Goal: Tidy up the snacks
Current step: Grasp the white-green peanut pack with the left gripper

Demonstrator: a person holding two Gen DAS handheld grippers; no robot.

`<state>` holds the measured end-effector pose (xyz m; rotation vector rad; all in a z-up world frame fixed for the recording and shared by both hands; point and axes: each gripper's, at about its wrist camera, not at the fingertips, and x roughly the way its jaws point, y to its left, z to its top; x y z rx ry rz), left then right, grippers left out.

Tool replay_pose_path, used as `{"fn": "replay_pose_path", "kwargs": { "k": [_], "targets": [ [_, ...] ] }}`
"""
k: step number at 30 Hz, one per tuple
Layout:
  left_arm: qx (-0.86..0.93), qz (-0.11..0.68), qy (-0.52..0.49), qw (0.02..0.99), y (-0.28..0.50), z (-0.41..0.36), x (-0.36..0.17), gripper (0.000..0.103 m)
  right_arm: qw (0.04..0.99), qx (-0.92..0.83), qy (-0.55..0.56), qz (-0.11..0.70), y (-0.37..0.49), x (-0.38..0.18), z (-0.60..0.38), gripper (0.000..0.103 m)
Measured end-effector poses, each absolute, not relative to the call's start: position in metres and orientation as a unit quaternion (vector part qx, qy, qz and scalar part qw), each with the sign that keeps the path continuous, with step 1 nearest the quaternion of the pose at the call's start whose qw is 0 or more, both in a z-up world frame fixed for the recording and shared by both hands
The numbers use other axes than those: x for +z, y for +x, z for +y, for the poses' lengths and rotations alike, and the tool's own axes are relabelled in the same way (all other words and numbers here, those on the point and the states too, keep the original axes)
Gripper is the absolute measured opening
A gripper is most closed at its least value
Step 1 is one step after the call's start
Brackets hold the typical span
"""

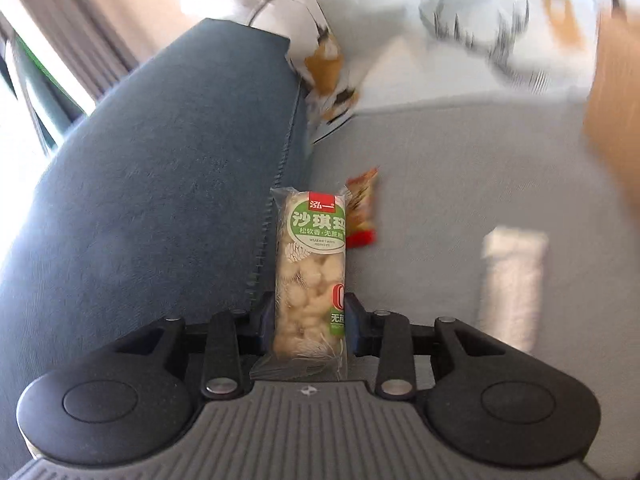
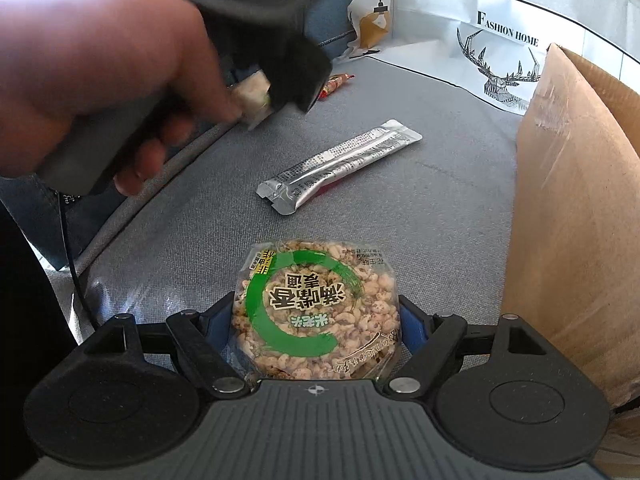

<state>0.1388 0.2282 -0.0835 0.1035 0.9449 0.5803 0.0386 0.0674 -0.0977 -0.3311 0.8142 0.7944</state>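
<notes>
My left gripper is shut on a long sachima bar in a clear wrapper with a green label, held above the grey sofa seat. The bar also shows in the right wrist view, under the person's hand. My right gripper is shut on a round puffed-rice cake with a green ring on its wrapper. A silver stick pack and a small red snack packet lie on the seat. The red packet lies just beyond the bar in the left wrist view.
A cardboard box stands at the right of the seat; its edge shows blurred in the left wrist view. A dark blue armrest is on the left. White printed cushions line the sofa back.
</notes>
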Motion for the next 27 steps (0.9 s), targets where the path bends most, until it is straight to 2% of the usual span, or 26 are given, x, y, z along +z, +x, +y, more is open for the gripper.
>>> {"fn": "replay_pose_path", "kwargs": {
  "k": [4,9,17,24,27],
  "targets": [
    [0.219,0.435,-0.117,0.866,0.109,0.238,-0.066,0.039,0.831,0.374,-0.156,0.381,0.038,-0.098,0.067,0.081],
    [0.206,0.408,-0.224,0.861,0.072,0.243,-0.053,0.039,0.832,0.373,-0.157,0.379,0.035,-0.098,0.066,0.081],
    [0.226,0.448,-0.27,0.822,0.065,0.262,-0.066,0.04,0.83,0.376,-0.165,0.377,0.031,-0.097,0.064,0.081],
    [0.232,0.463,-0.254,0.816,0.074,0.263,-0.076,0.049,0.831,0.376,-0.159,0.378,0.034,-0.097,0.065,0.082],
    [0.235,0.477,-0.24,0.812,0.083,0.26,-0.083,0.051,0.831,0.375,-0.158,0.379,0.036,-0.098,0.065,0.085]
  ]
}}
